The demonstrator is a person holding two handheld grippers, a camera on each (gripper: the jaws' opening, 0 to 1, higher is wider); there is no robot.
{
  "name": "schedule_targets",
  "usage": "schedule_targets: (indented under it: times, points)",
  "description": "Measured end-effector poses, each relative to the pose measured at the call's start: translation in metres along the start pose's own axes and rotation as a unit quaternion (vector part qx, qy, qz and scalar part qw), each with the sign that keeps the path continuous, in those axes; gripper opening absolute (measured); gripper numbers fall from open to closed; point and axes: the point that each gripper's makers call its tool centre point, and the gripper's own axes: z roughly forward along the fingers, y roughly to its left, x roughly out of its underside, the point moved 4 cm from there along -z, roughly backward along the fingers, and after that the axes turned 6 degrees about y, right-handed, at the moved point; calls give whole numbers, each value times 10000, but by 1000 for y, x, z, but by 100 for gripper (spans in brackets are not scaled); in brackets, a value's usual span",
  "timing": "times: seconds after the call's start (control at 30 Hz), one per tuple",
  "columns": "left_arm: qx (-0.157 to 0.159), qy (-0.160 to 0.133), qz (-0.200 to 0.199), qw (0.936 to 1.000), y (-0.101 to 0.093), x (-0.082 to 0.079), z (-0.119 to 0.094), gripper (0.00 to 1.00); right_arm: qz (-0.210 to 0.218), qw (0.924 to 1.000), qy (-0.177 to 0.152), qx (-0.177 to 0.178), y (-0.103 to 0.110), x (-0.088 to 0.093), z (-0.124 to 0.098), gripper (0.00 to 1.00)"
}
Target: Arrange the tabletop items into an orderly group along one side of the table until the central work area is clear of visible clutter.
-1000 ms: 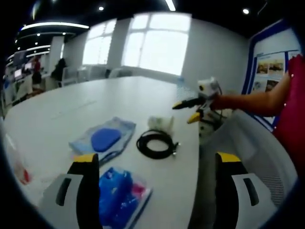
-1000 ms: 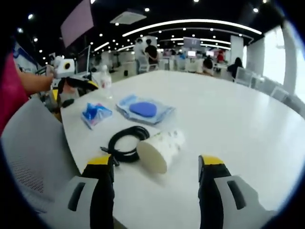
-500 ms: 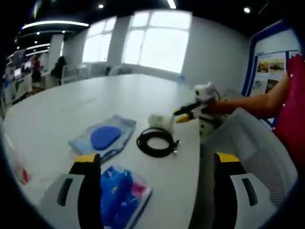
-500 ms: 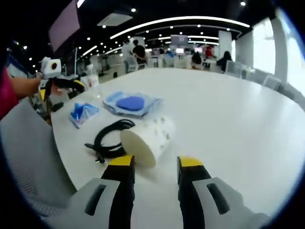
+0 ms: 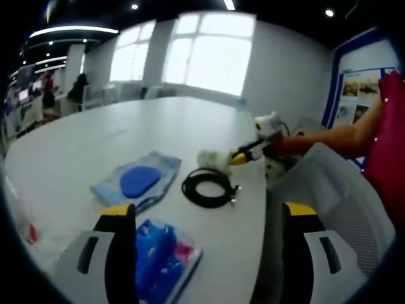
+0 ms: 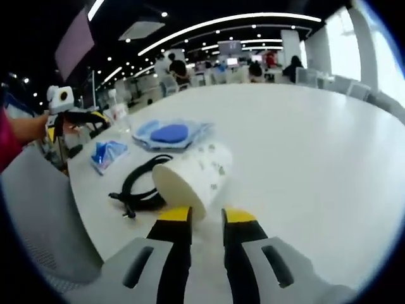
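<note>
right fingers [image 6: 205, 215] nearly closed at rim of tipped white spotted paper cup [image 6: 190, 177]; left fingers [image 5: 205, 212] wide.

Big open office with a dark ceiling [image 6: 38, 25] and curved strip lights [image 6: 228, 22]. Bright windows [image 5: 212, 60] sit behind the white table [image 5: 95, 136], poster board [image 5: 357, 88] on the wall, grey mesh chair [image 5: 354, 202] alongside.

No words or numbers can be made out; the wall poster [image 5: 361, 95] carries photos, yet any print is too blurred, and the paper cup [image 6: 190, 179] shows only specks
</note>
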Motion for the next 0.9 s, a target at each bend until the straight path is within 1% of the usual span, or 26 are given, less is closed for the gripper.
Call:
schedule_targets:
  times: [0.2, 0.53, 0.73, 0.9]
  points:
    - [-17, 37, -10, 10000, 0, 2, -2, 90, 70, 10000, 62, -15, -1, 0, 3, 12]
    - [-34, 61, -15, 10000, 0, 4, -4, 89, 28, 9999, 107, -28, -3, -4, 4, 7]
    - [-11, 78, -3, 10000, -1, 4, -4, 89, -15, 9999, 163, 2, -6, -5, 1, 2]
    - [16, 78, 10, 10000, -2, 4, -3, 89, -48, 9997, 227, 23, -9, -8, -3, 2]
